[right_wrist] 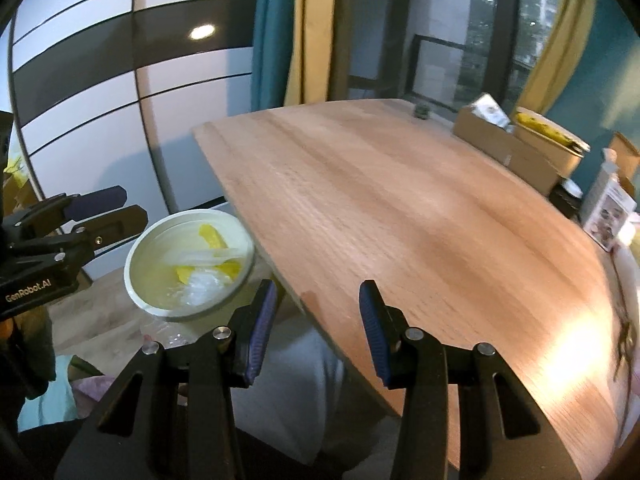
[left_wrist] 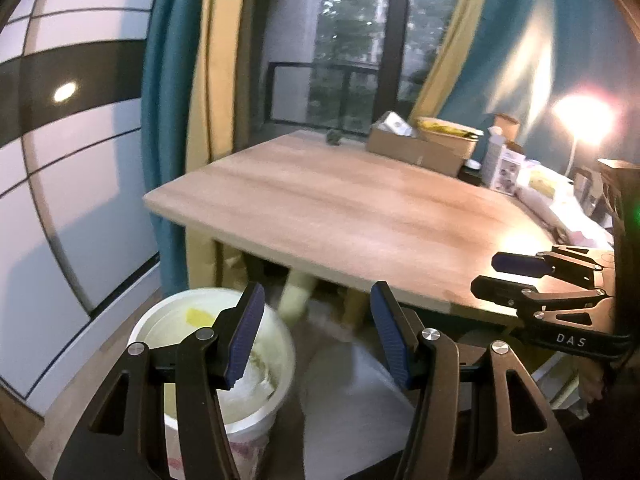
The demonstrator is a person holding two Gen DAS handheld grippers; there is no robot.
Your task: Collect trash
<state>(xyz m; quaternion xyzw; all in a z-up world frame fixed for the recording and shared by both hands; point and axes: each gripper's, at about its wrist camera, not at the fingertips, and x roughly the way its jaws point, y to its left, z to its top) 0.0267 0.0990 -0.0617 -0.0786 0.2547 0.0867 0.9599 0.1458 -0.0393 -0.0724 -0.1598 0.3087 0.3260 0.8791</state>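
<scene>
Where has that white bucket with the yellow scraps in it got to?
The white bucket stands on the floor just off the wooden table's left edge; the left wrist view shows it low, behind the left gripper's finger.

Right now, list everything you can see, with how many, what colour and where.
Bin: one, white, on the floor off the table's left edge, holding yellow and clear scraps.
Table: one, light wood, centre.
Cardboard boxes: two, brown, table's far right.
Printed carton: one, white, right edge.
Lamp: one, lit, far right.
Curtains: teal and yellow, by the window.
Left gripper: open, empty.
Right gripper: open, empty.
</scene>
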